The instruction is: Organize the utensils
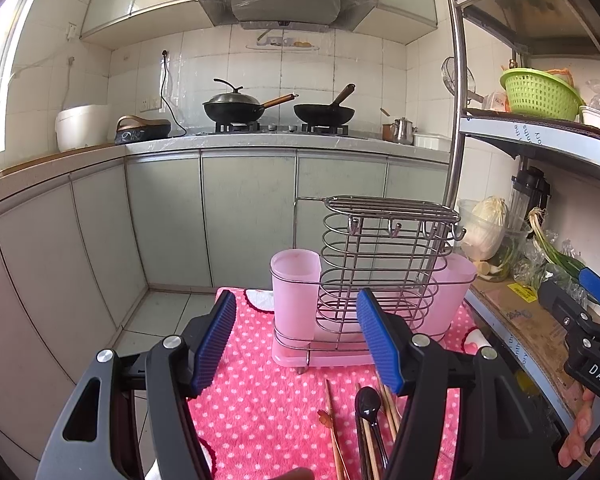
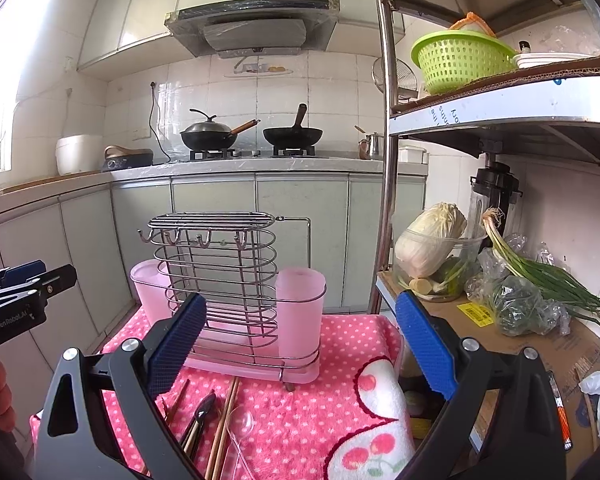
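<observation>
A wire utensil rack (image 1: 380, 264) (image 2: 220, 276) stands on a pink dotted towel (image 1: 260, 400) (image 2: 324, 412), with a pink plastic cup at each end (image 1: 296, 292) (image 2: 300, 304). On the towel in front of it lie a black spoon (image 1: 368, 400) (image 2: 200, 416), wooden chopsticks (image 1: 336, 432) (image 2: 224, 428) and a clear spoon (image 2: 240, 424). My left gripper (image 1: 298, 344) hovers over the utensils, open with nothing between its blue pads. Further right, my right gripper (image 2: 300, 344) is open too and holds nothing. Each gripper shows at the edge of the other's view.
A metal shelf unit (image 2: 388, 200) stands right of the towel, holding a cabbage in a bowl (image 2: 428, 248), green onions (image 2: 540, 276) and a green basket (image 2: 460, 60). Behind are cabinets and a stove with two woks (image 1: 236, 106). A hand (image 1: 580, 436) holds the right gripper.
</observation>
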